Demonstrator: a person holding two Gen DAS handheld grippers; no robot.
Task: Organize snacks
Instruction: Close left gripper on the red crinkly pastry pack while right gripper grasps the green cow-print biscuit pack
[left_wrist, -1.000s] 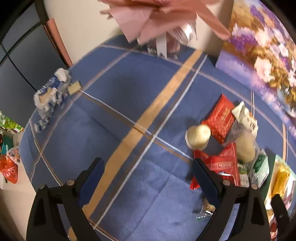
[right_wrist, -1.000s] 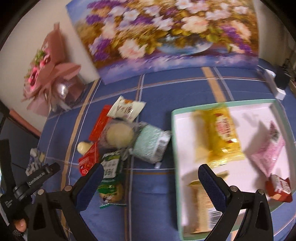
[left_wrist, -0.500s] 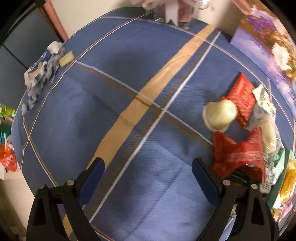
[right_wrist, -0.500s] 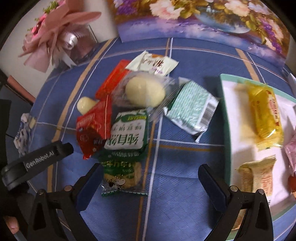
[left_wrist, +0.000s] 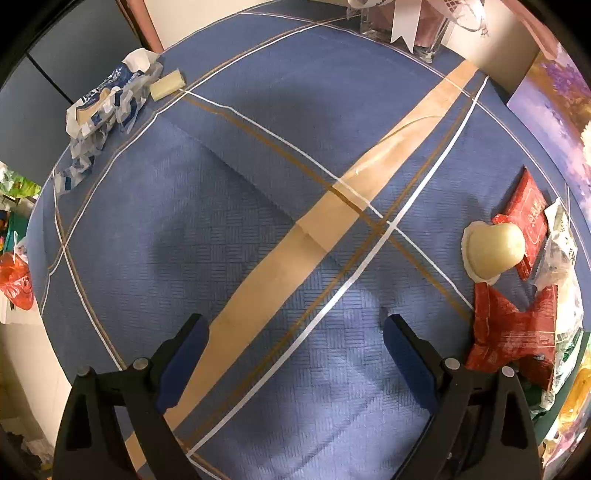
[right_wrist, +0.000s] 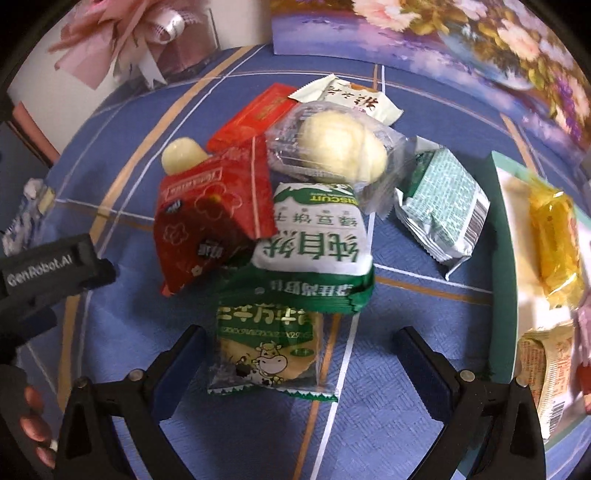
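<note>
Both grippers gape empty: the right gripper (right_wrist: 301, 363) straddles a green cow-print packet (right_wrist: 267, 356) near the pile, the left gripper (left_wrist: 295, 350) over seemingly bare blue tablecloth (left_wrist: 236, 229).

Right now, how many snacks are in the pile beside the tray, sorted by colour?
Red: 2 (flat red packet, crumpled red packet)
Green: 3 (biscuit packet, cow packet, mint-green packet)
Cream or white: 3 (wrapped bun, jelly cup, white packet)
Total: 8
</note>
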